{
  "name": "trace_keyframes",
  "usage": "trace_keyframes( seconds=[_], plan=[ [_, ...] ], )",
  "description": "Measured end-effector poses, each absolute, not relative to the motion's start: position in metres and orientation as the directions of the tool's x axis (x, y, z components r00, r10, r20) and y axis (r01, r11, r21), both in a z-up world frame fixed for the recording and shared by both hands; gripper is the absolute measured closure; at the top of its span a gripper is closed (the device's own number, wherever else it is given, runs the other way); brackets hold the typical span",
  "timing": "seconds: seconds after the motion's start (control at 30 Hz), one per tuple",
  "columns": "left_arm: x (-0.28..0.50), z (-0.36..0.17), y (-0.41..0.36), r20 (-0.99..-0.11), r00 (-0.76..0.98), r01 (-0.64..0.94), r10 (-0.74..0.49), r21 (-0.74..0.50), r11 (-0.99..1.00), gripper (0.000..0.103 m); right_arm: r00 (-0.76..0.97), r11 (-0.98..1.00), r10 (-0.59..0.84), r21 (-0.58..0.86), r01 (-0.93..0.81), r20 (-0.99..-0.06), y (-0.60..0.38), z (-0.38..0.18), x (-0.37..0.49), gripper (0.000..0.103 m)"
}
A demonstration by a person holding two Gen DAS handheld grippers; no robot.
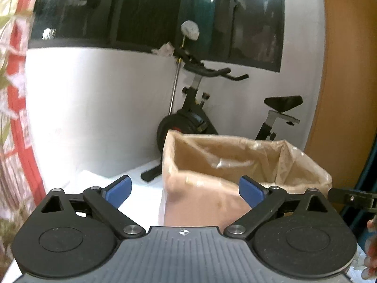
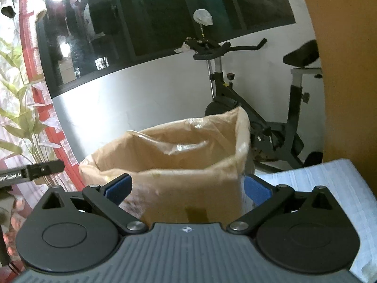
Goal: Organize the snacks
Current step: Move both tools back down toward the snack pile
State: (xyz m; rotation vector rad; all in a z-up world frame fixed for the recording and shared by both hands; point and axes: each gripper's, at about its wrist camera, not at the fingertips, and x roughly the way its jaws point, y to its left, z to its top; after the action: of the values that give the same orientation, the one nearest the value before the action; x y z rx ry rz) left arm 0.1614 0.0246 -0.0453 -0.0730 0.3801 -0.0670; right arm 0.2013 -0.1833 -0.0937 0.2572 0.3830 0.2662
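Box (image 1: 202, 202) w/ clear liner stands open on white table (image 1: 141, 188), just ahead of both grippers; contents hidden. Left gripper (image 1: 185, 189) & right gripper (image 2: 187, 189) jaws wide apart, nothing between. Exercise bike (image 1: 200, 108), wall, dark window behind.

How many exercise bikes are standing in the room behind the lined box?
1. The exercise bike stands by the white wall under the window, just behind the box. Both views show the same bike; the box may hide things low down.
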Motion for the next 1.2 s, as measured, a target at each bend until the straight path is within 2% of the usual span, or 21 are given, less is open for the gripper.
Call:
trace_keyframes(
  seconds=[0.17,0.43,0.87,1.2],
  plan=[
    [0.142,-0.061,0.028,-0.380,0.924,0.029,-0.053,-0.067,0.997,0.005,0.899,0.930,0.300,0.308,-0.201,-0.320,-0.185,-0.106,0.182,0.000],
    [0.121,-0.078,0.031,-0.397,0.917,0.021,-0.033,-0.036,0.999,0.006,0.908,0.948,0.283,0.232,-0.217,-0.309,-0.168,-0.123,0.154,0.000],
    [0.095,-0.112,0.039,-0.457,0.888,0.028,-0.047,-0.049,0.998,0.007,0.877,0.958,0.282,0.159,-0.238,-0.388,-0.154,-0.152,0.137,0.000],
    [0.085,-0.144,0.045,-0.544,0.835,0.049,-0.079,-0.070,0.996,0.008,0.863,0.970,0.244,0.117,-0.214,-0.442,-0.154,-0.179,0.126,0.001]
  ],
)
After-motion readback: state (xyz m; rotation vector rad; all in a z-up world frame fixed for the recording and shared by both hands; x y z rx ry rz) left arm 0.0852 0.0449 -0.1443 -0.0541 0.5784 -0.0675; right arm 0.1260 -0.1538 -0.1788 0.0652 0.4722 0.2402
